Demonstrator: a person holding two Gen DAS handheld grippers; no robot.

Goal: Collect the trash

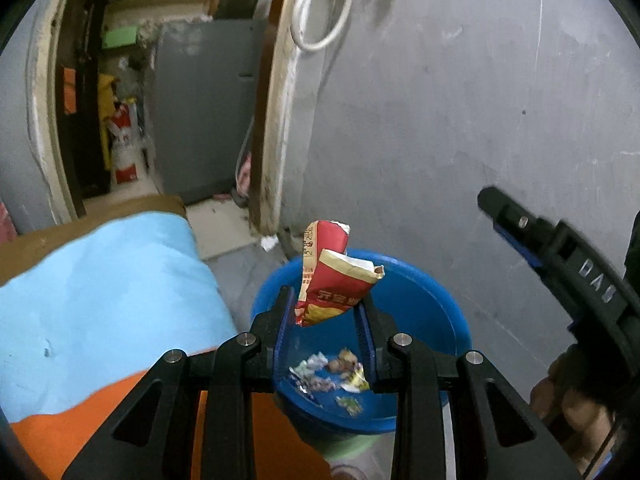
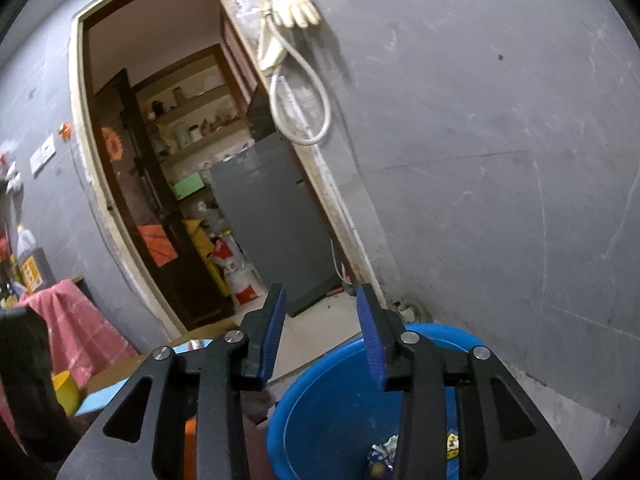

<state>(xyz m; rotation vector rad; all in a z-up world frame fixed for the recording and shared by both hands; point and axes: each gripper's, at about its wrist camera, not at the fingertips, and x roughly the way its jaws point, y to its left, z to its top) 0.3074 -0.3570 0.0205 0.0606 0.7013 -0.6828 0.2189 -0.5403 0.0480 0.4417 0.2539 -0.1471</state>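
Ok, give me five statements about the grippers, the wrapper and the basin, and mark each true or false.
1. The left gripper holds a red wrapper. True.
2. The wrapper lies on the basin's floor. False: it is held up above the blue basin.
3. The basin is empty. False: small scraps lie in it.
4. The right gripper holds nothing. True.
5. The glove lies on the floor. False: it hangs high on the wall.
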